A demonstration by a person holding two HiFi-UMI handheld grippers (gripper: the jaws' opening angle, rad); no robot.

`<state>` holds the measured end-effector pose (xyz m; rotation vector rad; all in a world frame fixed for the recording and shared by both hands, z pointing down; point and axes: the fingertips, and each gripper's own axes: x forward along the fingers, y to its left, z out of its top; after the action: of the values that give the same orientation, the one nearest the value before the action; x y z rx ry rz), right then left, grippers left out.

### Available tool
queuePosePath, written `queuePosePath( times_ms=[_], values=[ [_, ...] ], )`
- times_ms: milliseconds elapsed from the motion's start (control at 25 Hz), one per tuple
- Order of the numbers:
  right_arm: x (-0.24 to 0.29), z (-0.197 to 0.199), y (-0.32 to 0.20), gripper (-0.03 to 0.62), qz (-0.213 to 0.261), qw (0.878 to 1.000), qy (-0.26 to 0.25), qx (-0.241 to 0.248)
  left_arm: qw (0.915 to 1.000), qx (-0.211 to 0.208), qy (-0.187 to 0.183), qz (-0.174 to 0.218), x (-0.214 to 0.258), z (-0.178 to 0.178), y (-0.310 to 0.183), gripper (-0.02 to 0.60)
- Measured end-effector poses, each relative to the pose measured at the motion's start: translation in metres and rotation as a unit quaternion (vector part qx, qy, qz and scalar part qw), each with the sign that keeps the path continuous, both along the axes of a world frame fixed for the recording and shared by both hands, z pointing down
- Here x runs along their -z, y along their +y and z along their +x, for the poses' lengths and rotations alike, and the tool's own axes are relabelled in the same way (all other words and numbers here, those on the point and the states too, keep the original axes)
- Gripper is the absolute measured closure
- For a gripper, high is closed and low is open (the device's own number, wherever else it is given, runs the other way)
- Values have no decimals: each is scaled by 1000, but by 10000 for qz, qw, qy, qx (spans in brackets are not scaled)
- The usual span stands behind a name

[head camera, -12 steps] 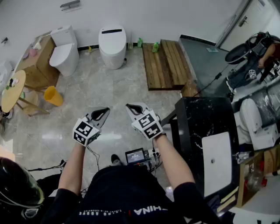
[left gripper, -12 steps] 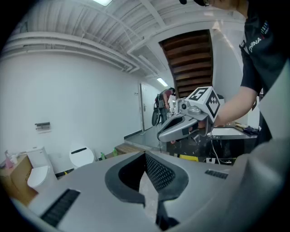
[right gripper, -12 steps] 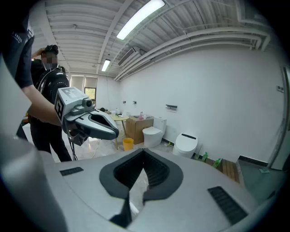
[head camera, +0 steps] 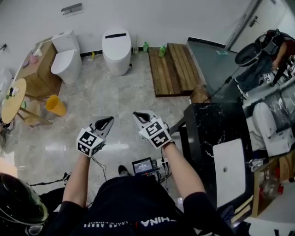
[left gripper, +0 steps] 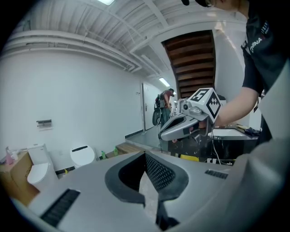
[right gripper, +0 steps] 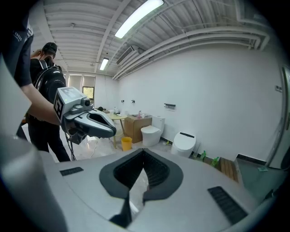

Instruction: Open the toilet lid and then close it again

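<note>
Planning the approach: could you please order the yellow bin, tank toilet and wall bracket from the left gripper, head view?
From the left gripper:
1. Yellow bin, left floor.
2. Tank toilet, beyond it.
3. Wall bracket, on back wall.

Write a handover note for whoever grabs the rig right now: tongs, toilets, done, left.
Left tongs: shut, empty, held in the air over the floor.
Right tongs: shut, empty, beside the left tongs, not touching them.
Things: tankless toilet and toilet with a tank stand side by side at the far wall. Both look closed, and both are well ahead of the tongs.
Done: nothing that shows; neither toilet is being touched.
Left: walk up, open one toilet, then close it again. The pictures don't show which toilet is meant.
</note>
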<state>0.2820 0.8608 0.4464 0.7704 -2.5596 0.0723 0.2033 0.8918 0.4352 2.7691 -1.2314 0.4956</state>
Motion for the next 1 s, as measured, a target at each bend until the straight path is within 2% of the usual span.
queuePosePath(
  times_ms=[600, 1000],
  values=[
    [-8, 4, -8, 579, -195, 9997, -156, 41, 9998, 57, -176, -50, -12, 1, -8, 572],
    [-18, 31, -38, 579, -284, 9992, -245, 97, 9993, 177, -305, -97, -17, 25, -39, 572]
  ],
)
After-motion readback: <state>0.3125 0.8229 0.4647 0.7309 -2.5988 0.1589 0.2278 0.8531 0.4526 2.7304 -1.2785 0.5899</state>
